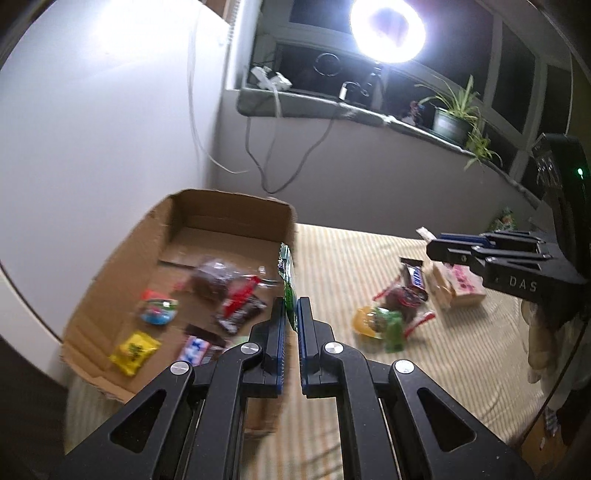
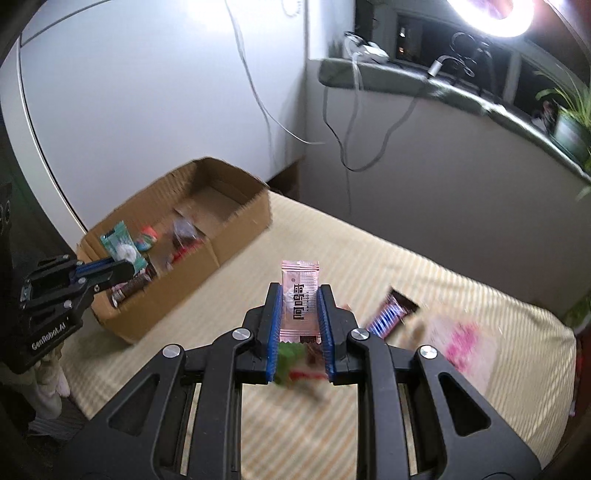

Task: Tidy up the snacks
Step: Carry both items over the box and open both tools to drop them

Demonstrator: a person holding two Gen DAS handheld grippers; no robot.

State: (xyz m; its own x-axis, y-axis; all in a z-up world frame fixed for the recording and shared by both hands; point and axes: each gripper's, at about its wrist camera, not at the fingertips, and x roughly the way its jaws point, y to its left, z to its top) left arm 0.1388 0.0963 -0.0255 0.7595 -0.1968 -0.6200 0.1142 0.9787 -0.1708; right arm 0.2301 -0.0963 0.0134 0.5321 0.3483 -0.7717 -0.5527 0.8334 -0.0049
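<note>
My left gripper (image 1: 291,301) is shut on a thin green snack packet (image 1: 289,284), seen edge-on just right of the cardboard box (image 1: 229,197). From the right wrist view that packet (image 2: 122,245) shows green and white, with the left gripper (image 2: 123,270) over the box's near end. The open box (image 2: 240,221) holds several wrapped snacks (image 1: 236,299). My right gripper (image 2: 298,291) is shut on an upright pink packet (image 2: 299,284) above the striped cloth. A pile of loose snacks (image 1: 395,306) lies on the cloth below the right gripper (image 1: 434,245).
The striped cloth (image 1: 351,258) covers the surface. A dark chocolate bar (image 2: 391,314) and a pink-and-white packet (image 2: 465,339) lie right of my right gripper. Behind are a white wall, hanging cables (image 1: 277,147), a sill with a potted plant (image 1: 454,118) and a bright ring light (image 1: 388,31).
</note>
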